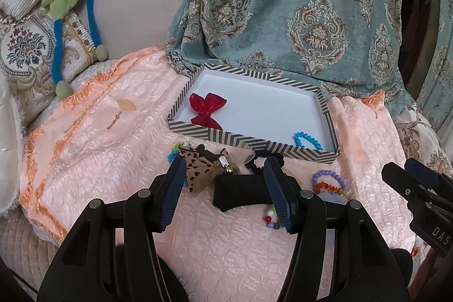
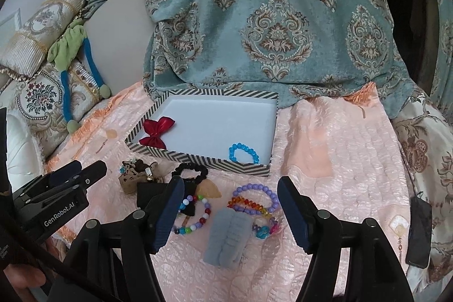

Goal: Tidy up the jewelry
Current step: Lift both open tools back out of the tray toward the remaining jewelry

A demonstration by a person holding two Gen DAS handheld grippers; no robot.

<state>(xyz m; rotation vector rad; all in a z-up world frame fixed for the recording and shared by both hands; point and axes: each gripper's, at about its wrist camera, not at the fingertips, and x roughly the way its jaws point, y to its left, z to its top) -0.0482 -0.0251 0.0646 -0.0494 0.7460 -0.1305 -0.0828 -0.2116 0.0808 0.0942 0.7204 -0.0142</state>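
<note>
Both hand-held grippers, left (image 1: 223, 188) and right (image 2: 230, 212), hung apart and empty before the striped cardboard box (image 2: 198, 159); loose beaded bracelets (image 2: 254, 201) overlapped there, so one grab risked snagging several.

A pink quilt (image 2: 339, 160) bears a striped box (image 2: 198, 157) and loose bracelets (image 2: 254, 200).

Soft, even daylight, faint shadows, sharp centre, strong fisheye bending and dark vignette at the edges.

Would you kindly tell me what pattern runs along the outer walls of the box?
Black-and-white diagonal stripes on the box, clearest in the right wrist view.
</note>
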